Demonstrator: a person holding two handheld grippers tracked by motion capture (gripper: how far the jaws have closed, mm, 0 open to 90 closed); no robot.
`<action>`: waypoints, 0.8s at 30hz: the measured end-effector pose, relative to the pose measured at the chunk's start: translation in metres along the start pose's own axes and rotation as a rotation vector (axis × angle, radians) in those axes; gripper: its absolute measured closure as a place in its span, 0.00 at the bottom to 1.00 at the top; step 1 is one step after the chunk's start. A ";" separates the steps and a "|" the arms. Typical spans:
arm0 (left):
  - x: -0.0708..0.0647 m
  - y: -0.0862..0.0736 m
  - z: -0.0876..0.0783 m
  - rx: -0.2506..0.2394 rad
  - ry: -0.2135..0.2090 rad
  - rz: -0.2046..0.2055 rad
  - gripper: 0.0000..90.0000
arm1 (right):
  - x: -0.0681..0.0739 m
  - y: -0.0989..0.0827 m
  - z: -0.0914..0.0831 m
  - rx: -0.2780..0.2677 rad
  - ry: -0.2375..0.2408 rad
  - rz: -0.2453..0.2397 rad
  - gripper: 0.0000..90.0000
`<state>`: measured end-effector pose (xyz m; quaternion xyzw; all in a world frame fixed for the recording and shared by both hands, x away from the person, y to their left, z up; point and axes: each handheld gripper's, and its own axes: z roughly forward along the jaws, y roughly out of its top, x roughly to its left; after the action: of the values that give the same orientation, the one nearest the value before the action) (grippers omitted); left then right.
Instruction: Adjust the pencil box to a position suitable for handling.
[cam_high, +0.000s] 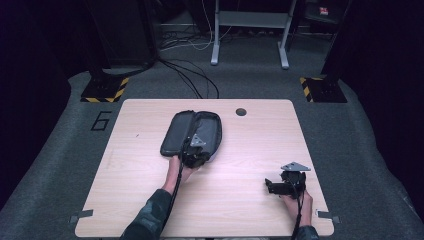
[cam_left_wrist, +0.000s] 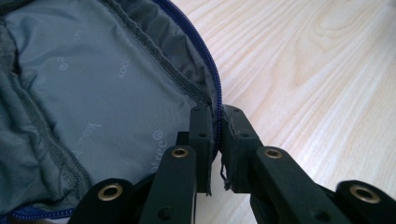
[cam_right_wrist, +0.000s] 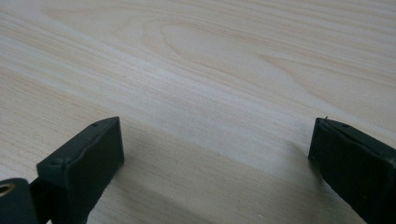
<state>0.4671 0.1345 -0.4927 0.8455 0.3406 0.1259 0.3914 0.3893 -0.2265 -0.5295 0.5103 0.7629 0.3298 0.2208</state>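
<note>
An open case (cam_high: 192, 133) lies on the table (cam_high: 250, 150), left of centre and toward the far edge, its two halves spread flat side by side with the dark lid half at the left. The left gripper (cam_high: 196, 156) sits at the near edge of the case's right half, with the person's left hand (cam_high: 181, 172) behind it and the sleeve running down to the near-left edge of the table. In the left gripper view the left gripper (cam_left_wrist: 215, 140) has its jaws together on the rim of the case (cam_left_wrist: 102, 93), clamped on the blue zipper edge (cam_left_wrist: 214, 84) where the grey lining meets the wood; the lining carries small printed lettering, and a frayed bit of pad material hangs at the jaw tips. The right gripper (cam_high: 285, 184) rests on the table at the near right, well apart from the case, held by the right hand (cam_high: 295, 200), with its grey plate on top. In the right gripper view the right gripper (cam_right_wrist: 215, 154) has its jaws wide apart, with bare wood between them and nothing held. A round hole (cam_high: 241, 111) sits in the table near the far edge, right of the case.
</note>
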 end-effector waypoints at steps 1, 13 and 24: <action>0.000 -0.001 -0.002 0.006 -0.001 0.002 0.92 | 0.000 0.000 0.000 0.000 0.000 0.000 0.03; 0.008 -0.019 -0.025 0.013 0.014 0.013 0.88 | 0.000 0.000 0.000 0.000 0.000 0.000 0.03; 0.015 -0.027 -0.046 -0.030 0.021 -0.071 0.53 | 0.000 0.000 0.000 0.000 0.000 0.001 0.03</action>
<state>0.4433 0.1835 -0.4837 0.8254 0.3728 0.1260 0.4048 0.3893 -0.2264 -0.5295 0.5106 0.7627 0.3297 0.2208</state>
